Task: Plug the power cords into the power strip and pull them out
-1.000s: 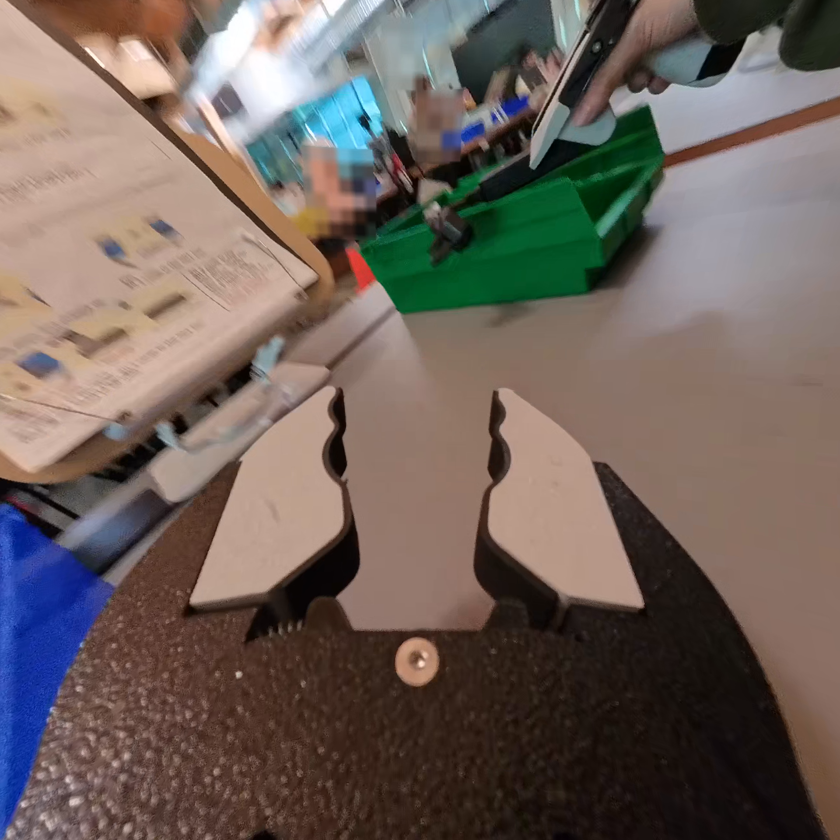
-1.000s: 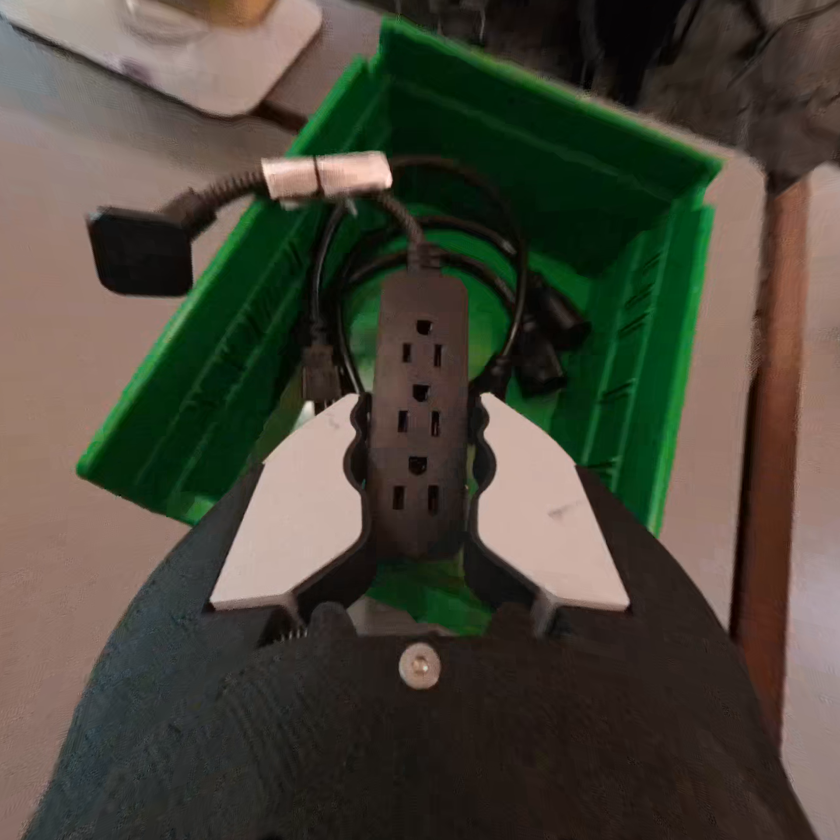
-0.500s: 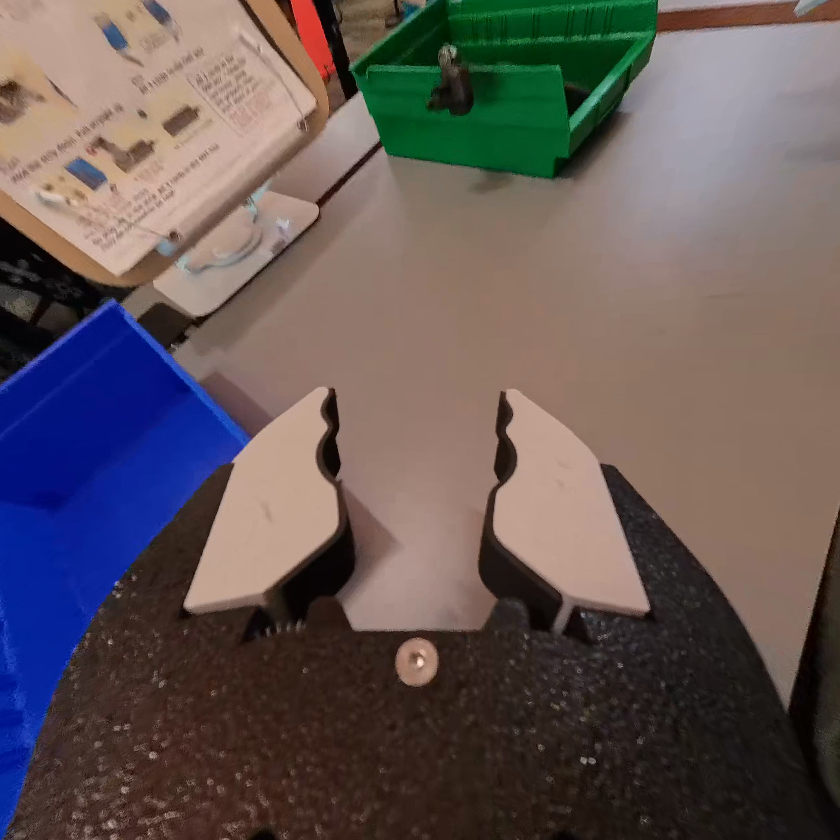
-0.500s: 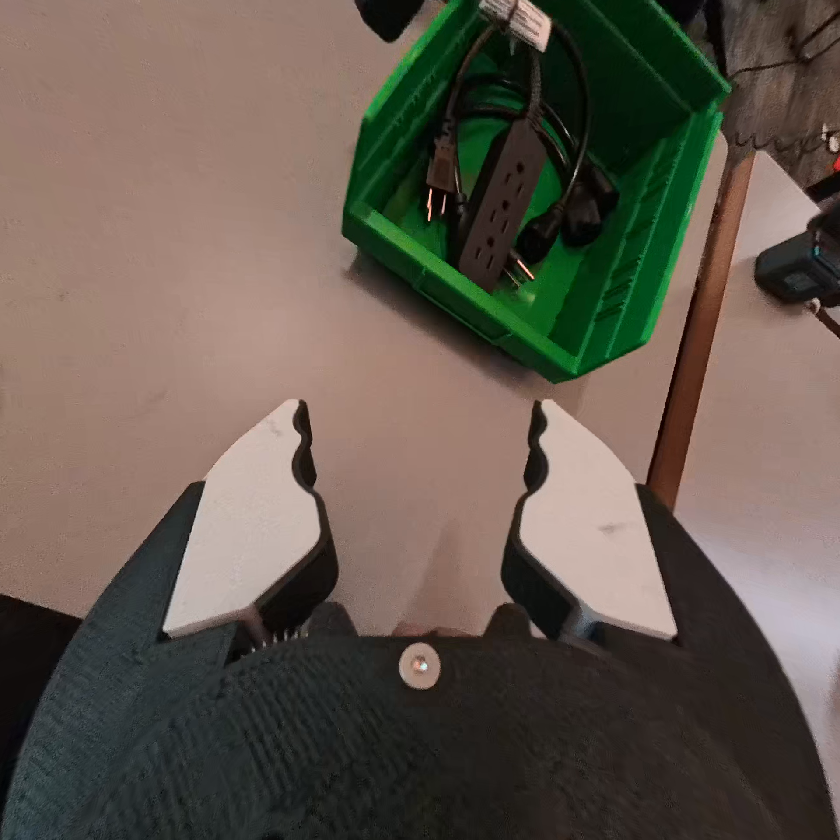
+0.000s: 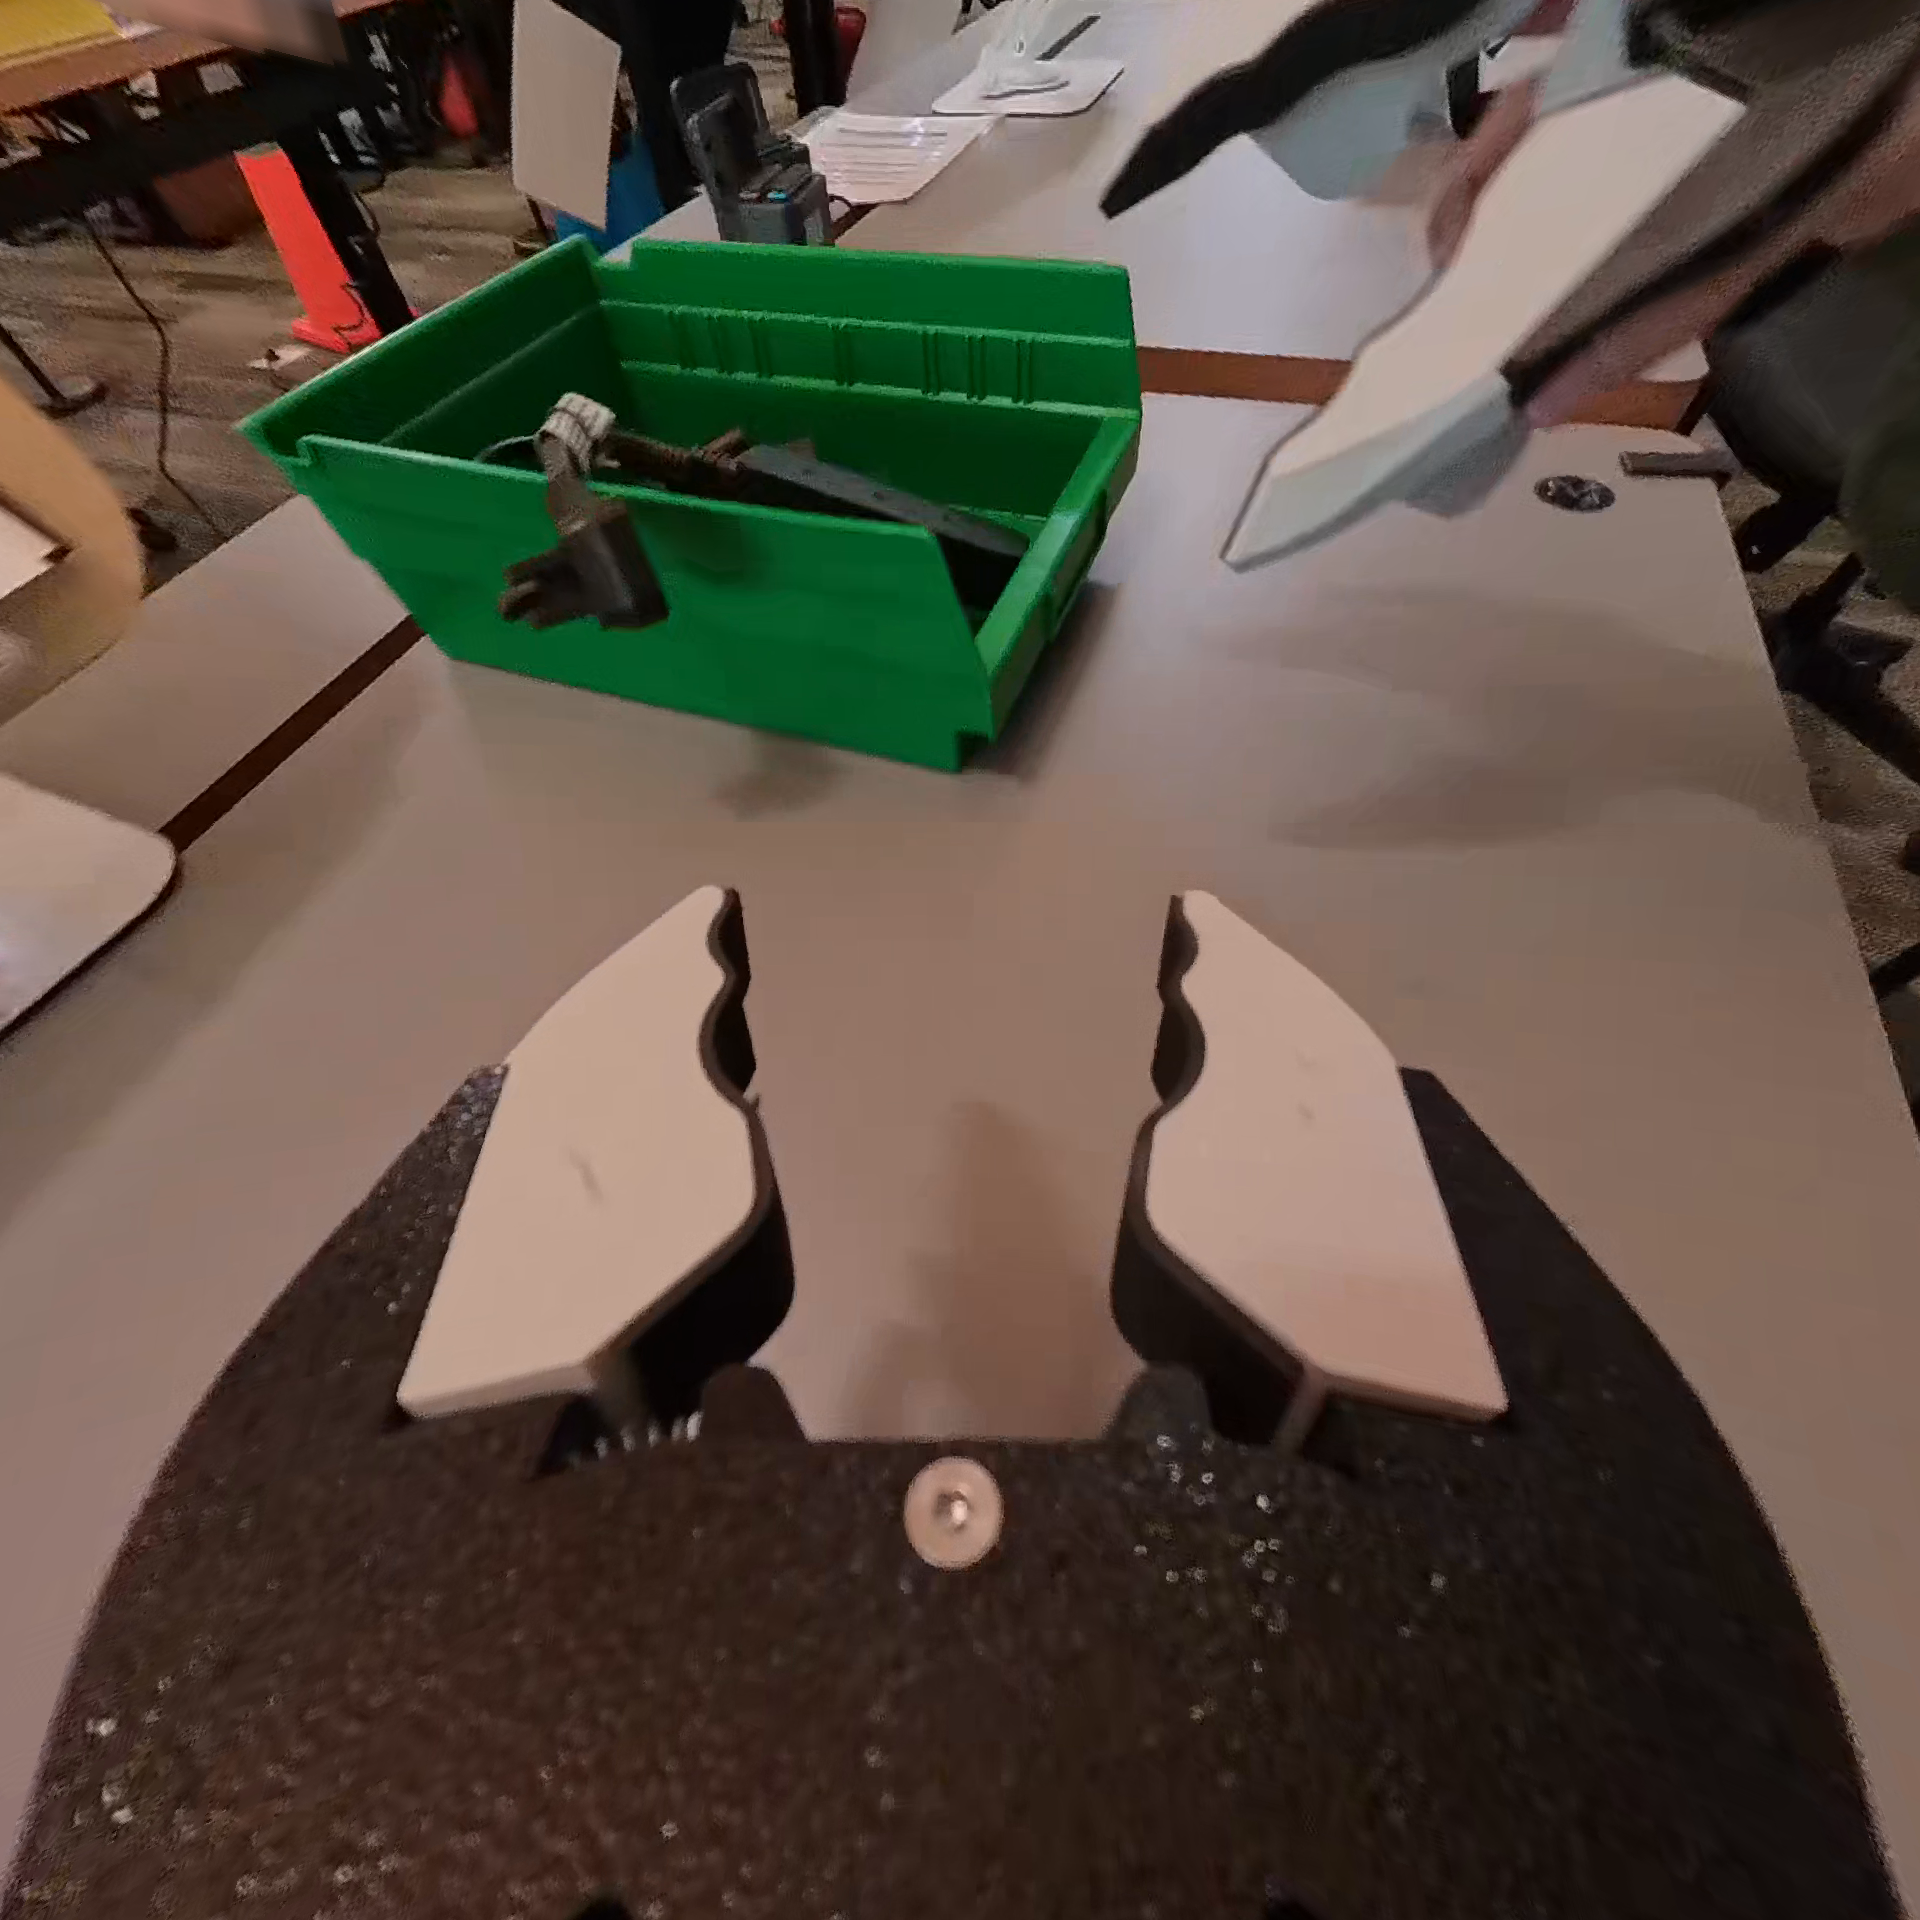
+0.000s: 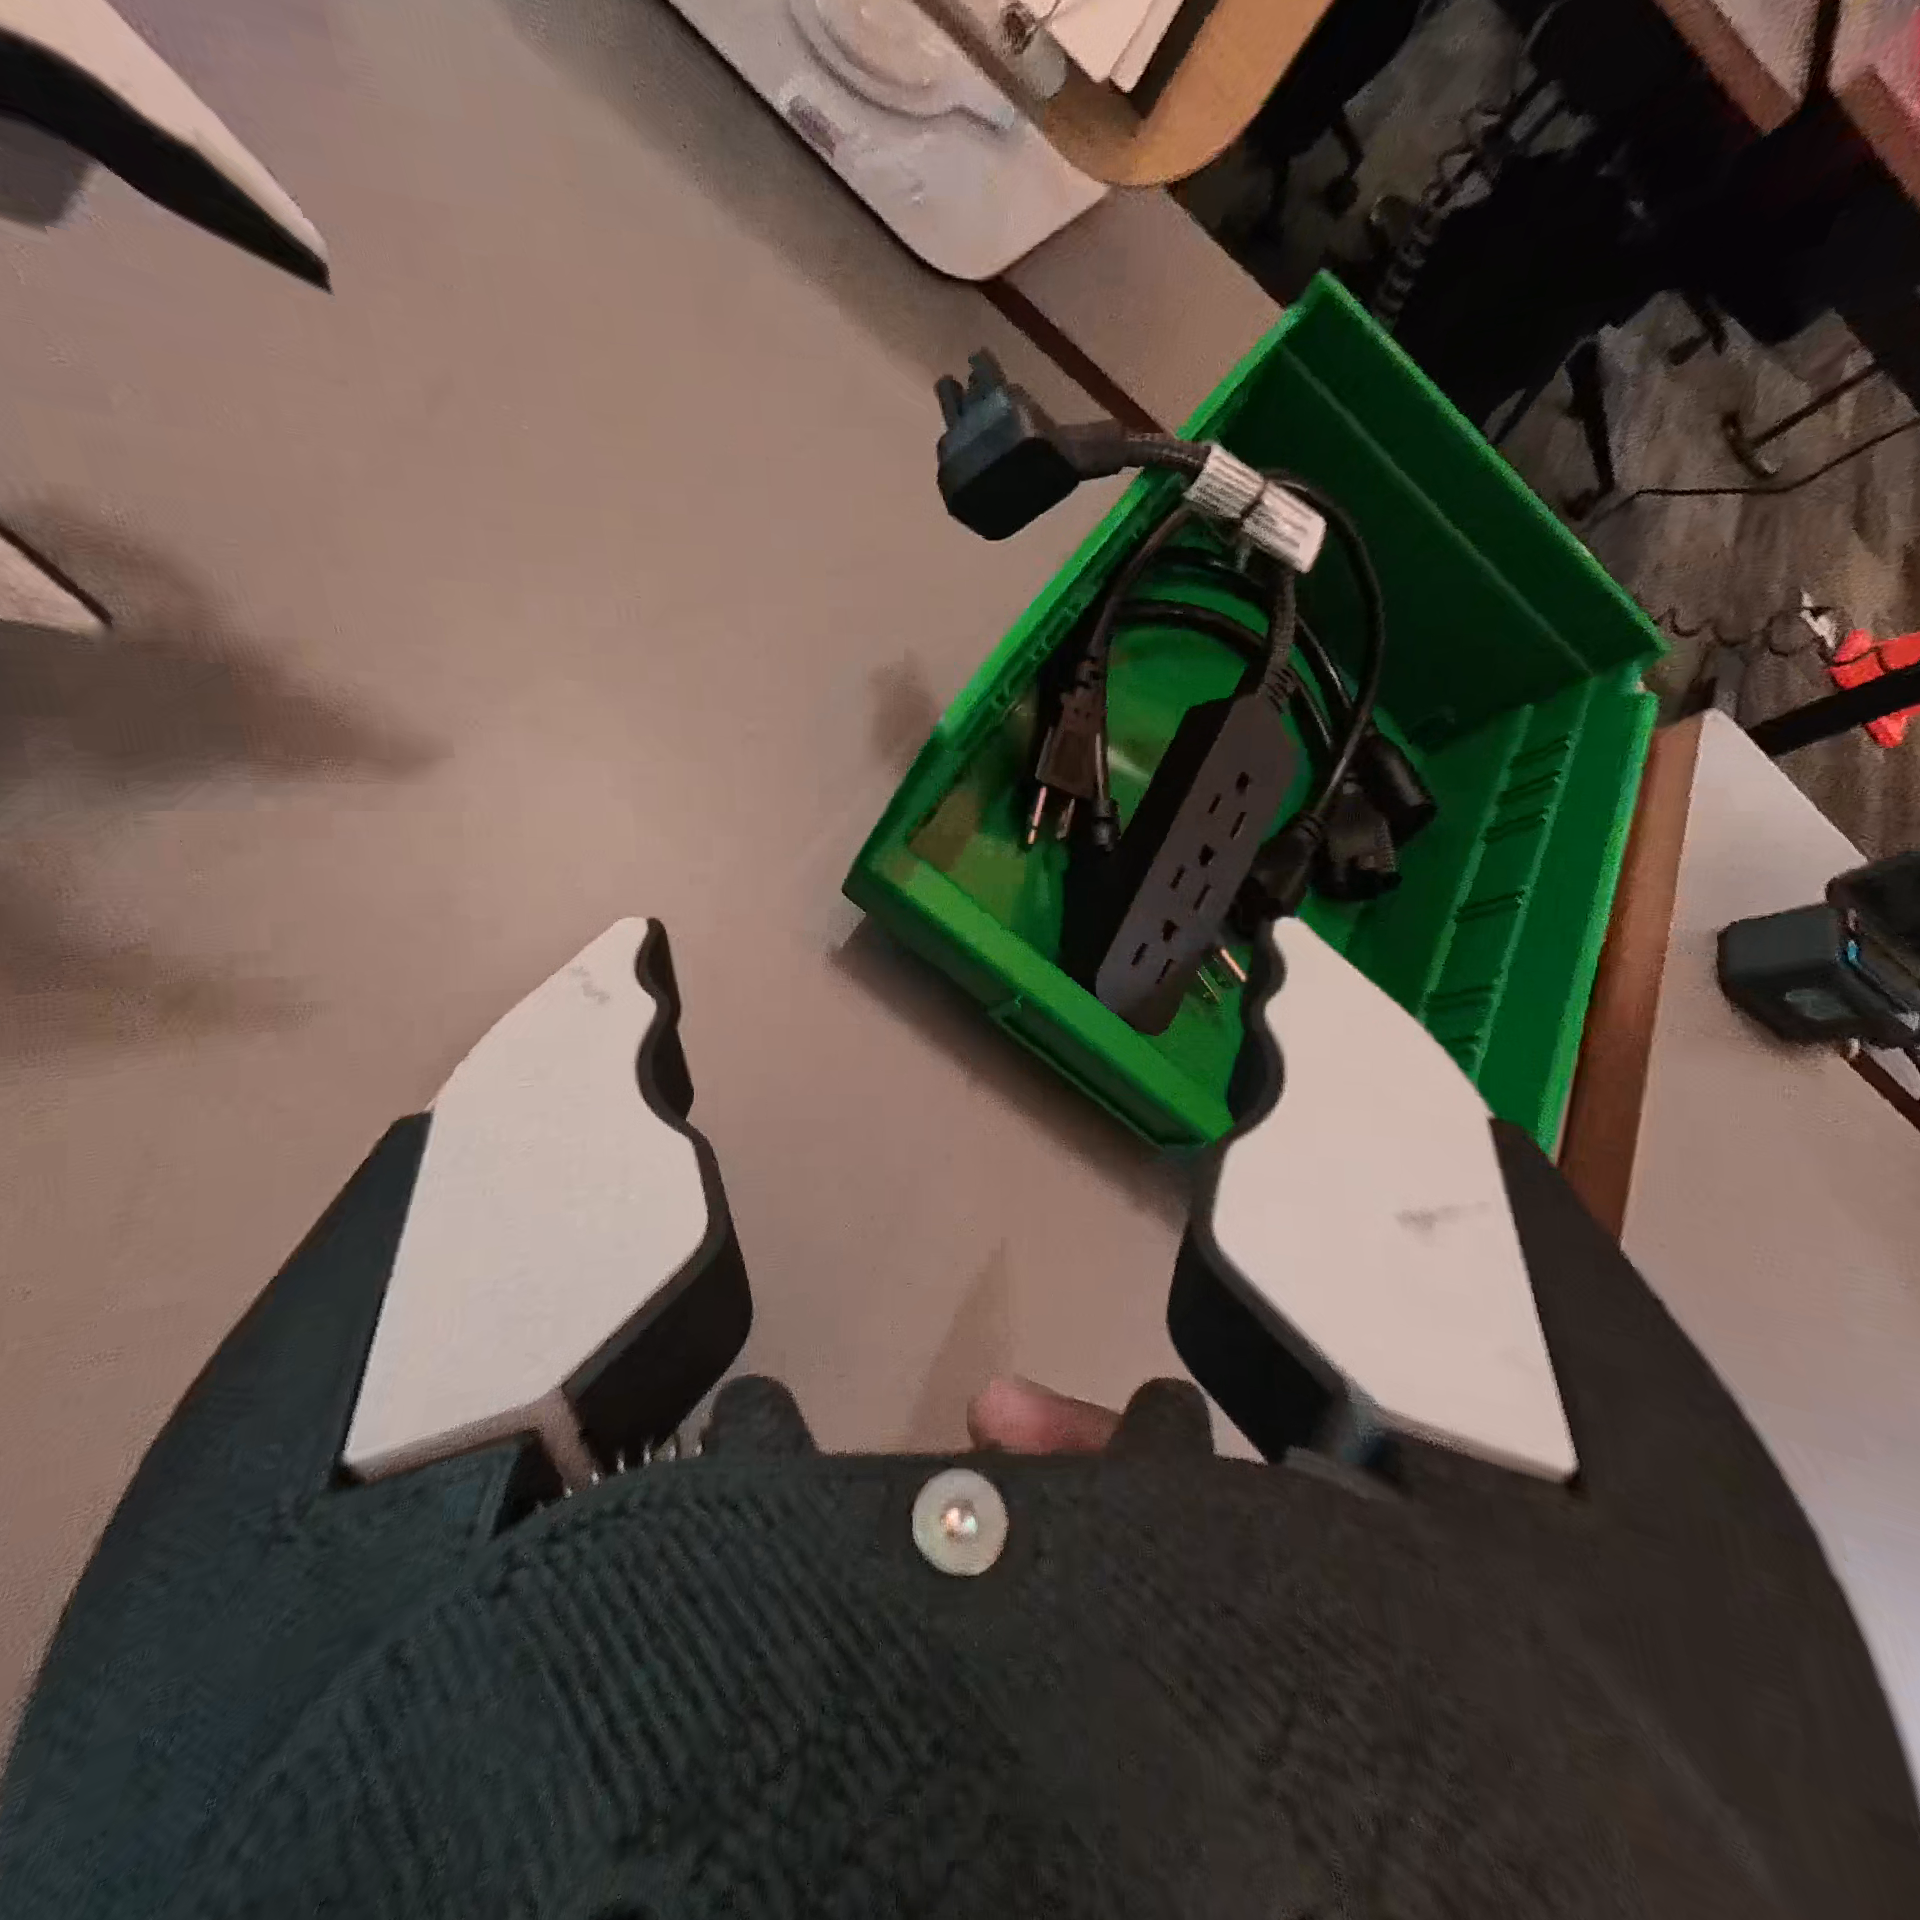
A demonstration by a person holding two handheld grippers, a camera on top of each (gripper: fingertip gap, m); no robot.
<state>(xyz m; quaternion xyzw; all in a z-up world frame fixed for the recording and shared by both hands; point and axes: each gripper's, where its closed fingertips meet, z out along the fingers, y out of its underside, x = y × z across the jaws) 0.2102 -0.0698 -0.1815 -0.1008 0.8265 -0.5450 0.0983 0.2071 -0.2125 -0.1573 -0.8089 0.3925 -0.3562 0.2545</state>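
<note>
1. Left gripper (image 5: 956,914): jaws spread wide, nothing between them; held above the grey table (image 5: 1351,831), apart from the green bin (image 5: 727,644).
2. Right gripper (image 6: 961,935): jaws spread wide, empty; above the table, w/ its right fingertip overlapping the bin's near corner in the right wrist view.
3. Power strip (image 6: 1195,862): black, lies tilted inside the green bin, outlets facing up, nothing plugged in.
4. Power cords (image 6: 1081,717): black, coiled in the bin around the strip; pronged plugs lie beside it.
5. Flat plug (image 6: 992,462): hangs outside over the bin's wall; its cord carries a grey wrap (image 6: 1257,514).
6. Orange cone (image 5: 307,249): on floor beyond the table.
</note>
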